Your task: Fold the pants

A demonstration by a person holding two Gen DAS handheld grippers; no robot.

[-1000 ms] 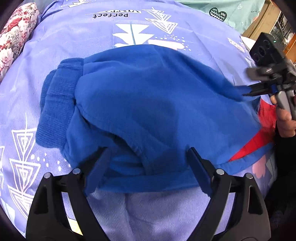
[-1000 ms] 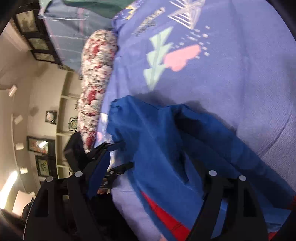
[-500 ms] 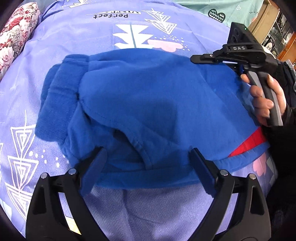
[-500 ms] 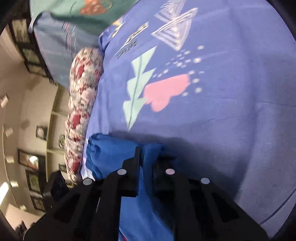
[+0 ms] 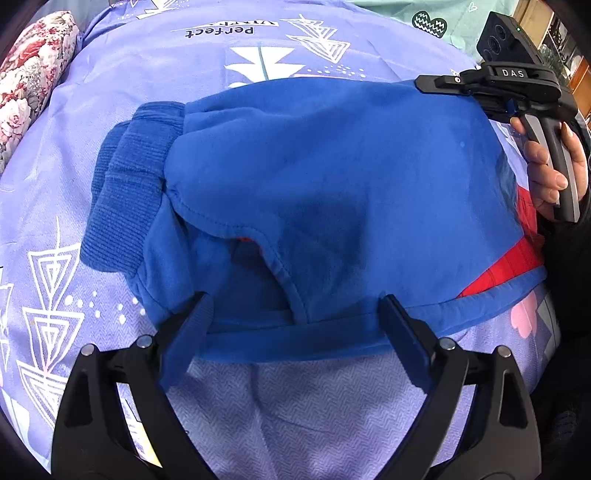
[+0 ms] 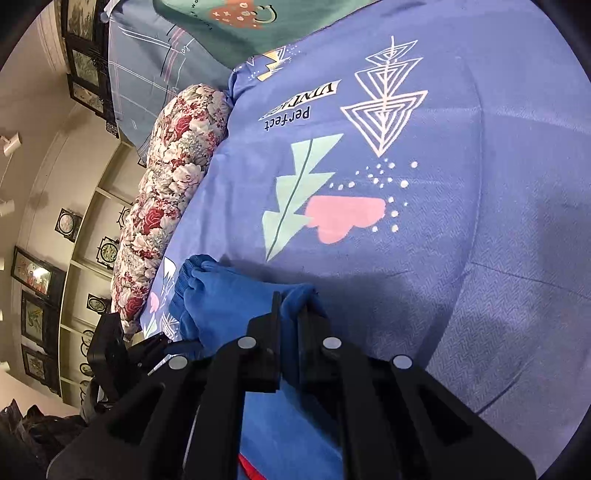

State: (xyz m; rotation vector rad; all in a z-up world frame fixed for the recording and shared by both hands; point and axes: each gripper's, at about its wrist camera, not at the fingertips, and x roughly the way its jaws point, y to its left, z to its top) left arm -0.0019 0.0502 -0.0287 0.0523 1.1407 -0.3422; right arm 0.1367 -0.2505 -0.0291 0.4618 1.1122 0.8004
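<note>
The blue pants [image 5: 332, 177] lie bunched on a bed under a lilac printed bedspread [image 5: 303, 413], with their ribbed band [image 5: 125, 192] at the left in the left wrist view and a red panel [image 5: 517, 258] showing at the right edge. The left gripper [image 5: 295, 328] hangs over the near hem with its jaws wide open; the 2 blue-padded fingers [image 5: 188, 339] straddle the hem fold, their tips just over the cloth, and whether they touch it cannot be told. The right gripper [image 6: 291, 314] has its jaws closed on a pinch of the far edge of the pants, blue cloth bulging out above the 2 black fingertips. In the left wrist view that gripper sits at the upper right corner of the cloth, a hand [image 5: 546, 162] wrapped round its grey handle, and the fabric runs taut from that corner across the top edge. Past the far edge the bedspread is bare and flat, with its leaf, heart and triangle prints showing. A floral bolster [image 6: 173, 192] borders the left side of the bed, well apart from the pants, and a green pillow [image 6: 258, 26] lies at the head. The near strip of bedspread in front of the hem is also bare.
</note>
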